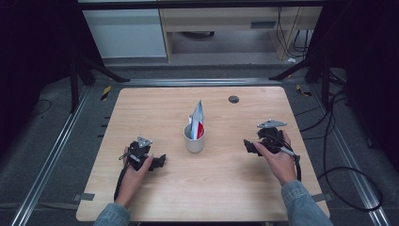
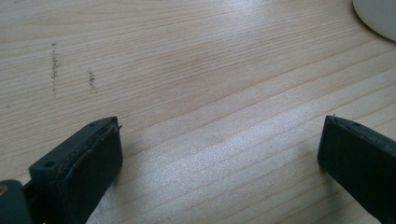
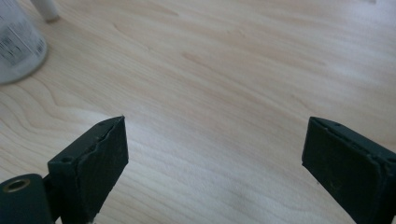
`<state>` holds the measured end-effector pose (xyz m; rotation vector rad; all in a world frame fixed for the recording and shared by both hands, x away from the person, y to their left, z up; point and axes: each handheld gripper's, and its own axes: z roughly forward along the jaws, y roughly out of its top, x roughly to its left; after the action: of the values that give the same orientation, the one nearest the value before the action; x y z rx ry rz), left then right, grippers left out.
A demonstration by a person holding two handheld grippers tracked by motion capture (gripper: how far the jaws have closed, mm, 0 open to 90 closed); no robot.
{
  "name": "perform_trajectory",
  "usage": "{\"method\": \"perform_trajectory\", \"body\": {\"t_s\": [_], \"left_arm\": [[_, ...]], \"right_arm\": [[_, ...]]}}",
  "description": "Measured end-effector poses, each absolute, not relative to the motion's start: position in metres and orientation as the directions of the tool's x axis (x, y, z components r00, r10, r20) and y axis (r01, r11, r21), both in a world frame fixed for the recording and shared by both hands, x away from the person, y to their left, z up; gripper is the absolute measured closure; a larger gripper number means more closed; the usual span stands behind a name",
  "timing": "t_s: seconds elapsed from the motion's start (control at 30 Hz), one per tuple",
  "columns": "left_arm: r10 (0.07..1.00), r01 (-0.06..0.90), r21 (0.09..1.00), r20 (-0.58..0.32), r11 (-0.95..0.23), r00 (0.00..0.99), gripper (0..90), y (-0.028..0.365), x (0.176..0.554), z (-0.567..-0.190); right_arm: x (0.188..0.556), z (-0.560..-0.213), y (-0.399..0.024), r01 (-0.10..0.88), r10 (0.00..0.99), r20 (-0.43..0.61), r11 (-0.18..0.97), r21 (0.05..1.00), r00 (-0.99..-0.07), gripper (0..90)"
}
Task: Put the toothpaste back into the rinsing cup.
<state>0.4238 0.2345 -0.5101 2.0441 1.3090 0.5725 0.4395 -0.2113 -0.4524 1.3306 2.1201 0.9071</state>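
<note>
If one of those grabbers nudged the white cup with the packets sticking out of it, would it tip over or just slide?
Probably slide at first: the white cup stands upright on the smooth wooden table. A push near its rim could tip it, since the packets rise well above it. The packets look thin and floppy, so they would likely flop or spill out.

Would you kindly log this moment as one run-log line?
left gripper: open, empty, beside cup | right gripper: open, empty | white cup: upright mid-table, holding packet | contact: none
</note>
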Motion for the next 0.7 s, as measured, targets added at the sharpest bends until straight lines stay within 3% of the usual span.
{"method": "perform_trajectory", "body": {"t_s": [0.23, 0.7], "left_arm": [[0.912, 0.635, 0.711, 0.022, -0.303, 0.411, 0.0, 0.235, 0.424, -0.510], [0.912, 0.635, 0.711, 0.022, -0.302, 0.410, 0.0, 0.234, 0.424, -0.510]], "right_arm": [[0.440, -0.474, -0.231, 0.653, 0.930, -0.002, 0.260, 0.712, -0.368, 7.4], [0.442, -0.497, -0.243, 0.680, 0.955, 0.036, 0.184, 0.710, -0.295, 7.5]]}}
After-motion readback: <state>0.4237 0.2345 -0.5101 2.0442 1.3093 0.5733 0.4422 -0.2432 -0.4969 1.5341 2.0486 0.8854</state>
